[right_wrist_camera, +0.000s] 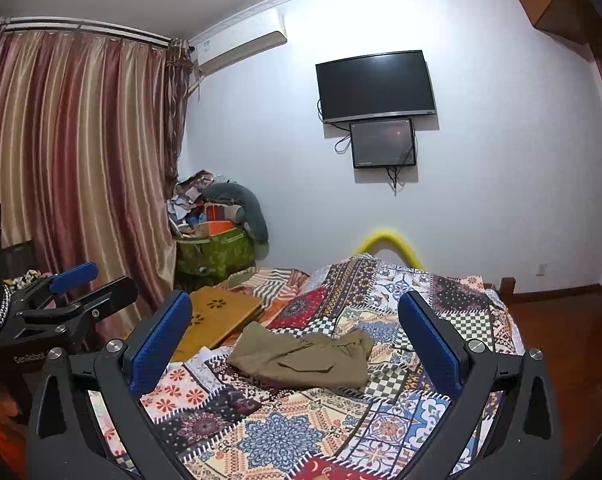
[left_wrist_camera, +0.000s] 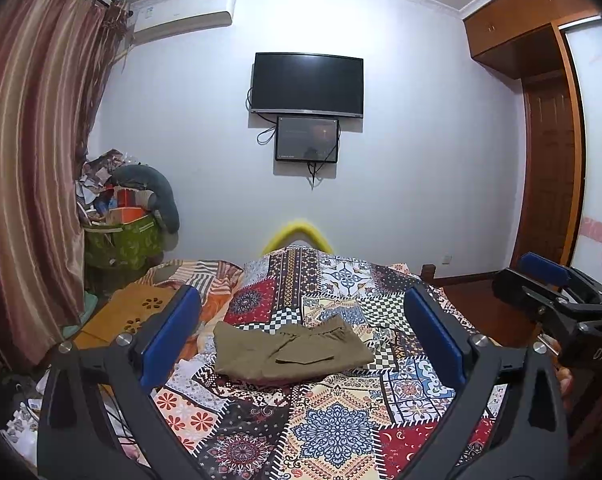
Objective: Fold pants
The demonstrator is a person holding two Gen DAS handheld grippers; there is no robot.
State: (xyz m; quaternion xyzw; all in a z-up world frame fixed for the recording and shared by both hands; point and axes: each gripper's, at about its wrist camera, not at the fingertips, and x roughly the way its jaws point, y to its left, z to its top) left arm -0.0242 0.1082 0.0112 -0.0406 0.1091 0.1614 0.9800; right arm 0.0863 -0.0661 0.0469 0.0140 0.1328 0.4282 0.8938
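Olive-brown pants [left_wrist_camera: 289,350] lie folded into a compact bundle on the patchwork bedspread [left_wrist_camera: 341,432], waistband toward the far side. They also show in the right wrist view [right_wrist_camera: 301,358]. My left gripper [left_wrist_camera: 301,328] is open and empty, held above the bed with the pants between and beyond its blue pads [left_wrist_camera: 173,332]. My right gripper [right_wrist_camera: 295,328] is open and empty, also raised short of the pants. Each gripper shows at the edge of the other's view, the right one [left_wrist_camera: 557,300] and the left one [right_wrist_camera: 73,292].
A yellow wooden lap desk [right_wrist_camera: 217,316] lies on the bed left of the pants. A green basket [left_wrist_camera: 121,240] piled with clutter stands by the curtain [left_wrist_camera: 29,180]. A TV [left_wrist_camera: 307,84] hangs on the far wall. A wardrobe [left_wrist_camera: 549,160] and wood floor are at right.
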